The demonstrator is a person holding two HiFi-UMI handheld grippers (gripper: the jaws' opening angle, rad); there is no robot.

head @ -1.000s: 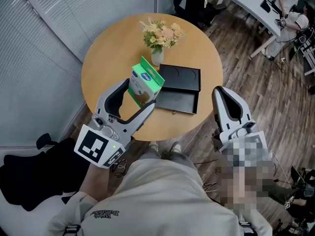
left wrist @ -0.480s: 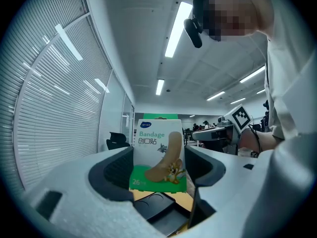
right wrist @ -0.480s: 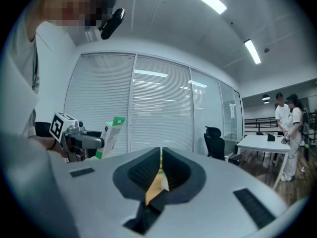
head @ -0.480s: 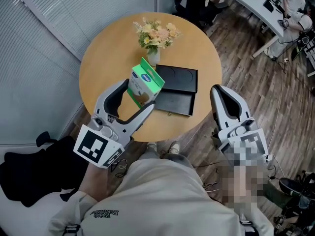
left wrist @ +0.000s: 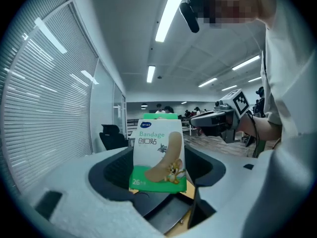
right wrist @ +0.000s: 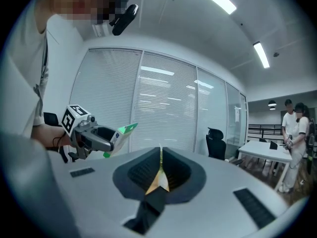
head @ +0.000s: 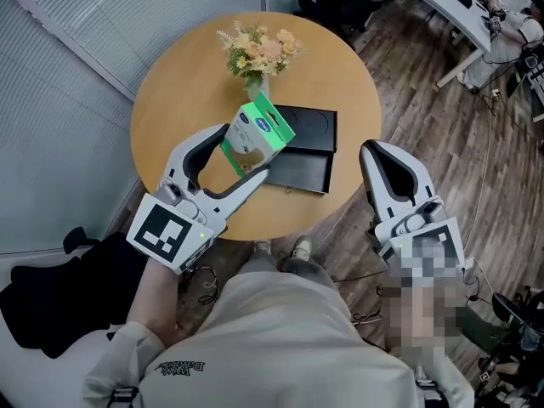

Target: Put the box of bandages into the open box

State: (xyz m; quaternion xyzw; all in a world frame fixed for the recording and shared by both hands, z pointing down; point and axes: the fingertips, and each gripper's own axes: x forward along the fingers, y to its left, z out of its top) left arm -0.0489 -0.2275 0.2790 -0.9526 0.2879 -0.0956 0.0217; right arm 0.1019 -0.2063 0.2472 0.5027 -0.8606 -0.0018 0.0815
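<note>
The bandage box (head: 257,137), white and green, hangs tilted above the round wooden table (head: 178,92), and my left gripper (head: 246,161) is shut on its lower part. Its printed front faces the camera in the left gripper view (left wrist: 158,155). The open black box (head: 299,170) lies just right of it on the table, its lid (head: 314,126) folded back flat. My right gripper (head: 382,158) hovers off the table's right edge over the floor, jaws shut with nothing between them. The right gripper view shows the left gripper (right wrist: 91,135) carrying the bandage box (right wrist: 119,133).
A vase of flowers (head: 251,53) stands behind the black box near the table's middle. Window blinds (head: 68,24) run along the left. A black bag (head: 51,287) lies on the floor at lower left. Desks and people (head: 501,7) are at the far right.
My left gripper has lifted the bandage box slightly up and to the right, tipping it toward the black box. The right gripper has hardly moved.
</note>
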